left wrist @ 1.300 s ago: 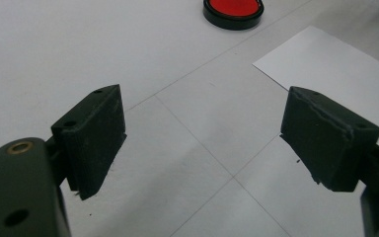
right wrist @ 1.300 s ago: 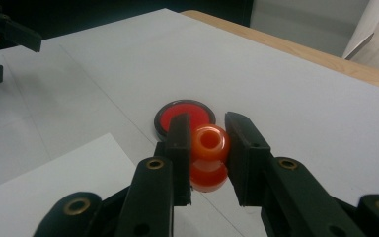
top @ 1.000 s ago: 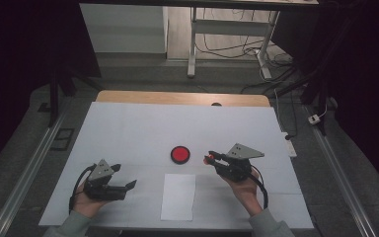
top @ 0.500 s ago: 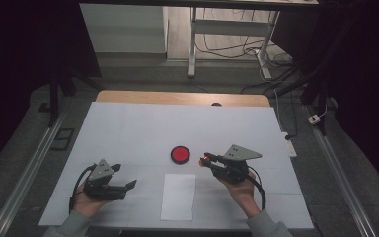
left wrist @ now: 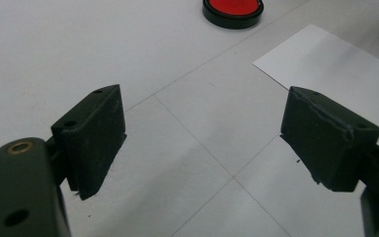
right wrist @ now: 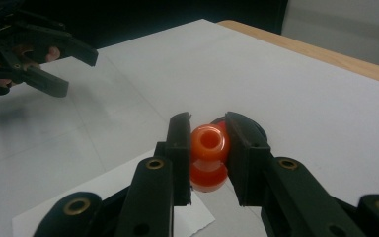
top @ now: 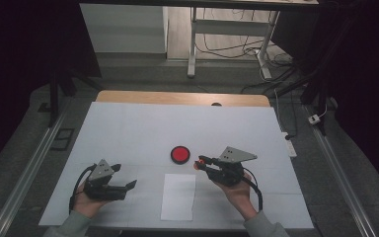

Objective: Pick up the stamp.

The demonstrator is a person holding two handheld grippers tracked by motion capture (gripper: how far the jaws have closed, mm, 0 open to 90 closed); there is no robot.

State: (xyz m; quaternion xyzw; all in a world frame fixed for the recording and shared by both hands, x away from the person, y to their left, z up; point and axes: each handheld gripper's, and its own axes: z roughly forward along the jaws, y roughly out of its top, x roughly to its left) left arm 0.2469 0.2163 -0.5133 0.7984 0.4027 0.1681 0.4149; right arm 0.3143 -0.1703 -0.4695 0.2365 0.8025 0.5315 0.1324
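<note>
My right gripper [right wrist: 207, 148] pinches the orange spool [right wrist: 208, 154], just beside the red dish [top: 180, 154]. Left gripper [left wrist: 202, 143] rests spread over the table [top: 128, 128]. It's gripped between 2 flat pads, so a tilt could roll it out.

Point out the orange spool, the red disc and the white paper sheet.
orange spool [right wrist: 209, 143]: right gripper view, its holed upper end.
red disc [top: 180, 154]: high view, its red top.
white paper sheet [top: 178, 196]: high view, its middle.

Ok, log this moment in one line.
right gripper: shut on orange plastic spool | left gripper: open, idle | red round dish: on table
</note>
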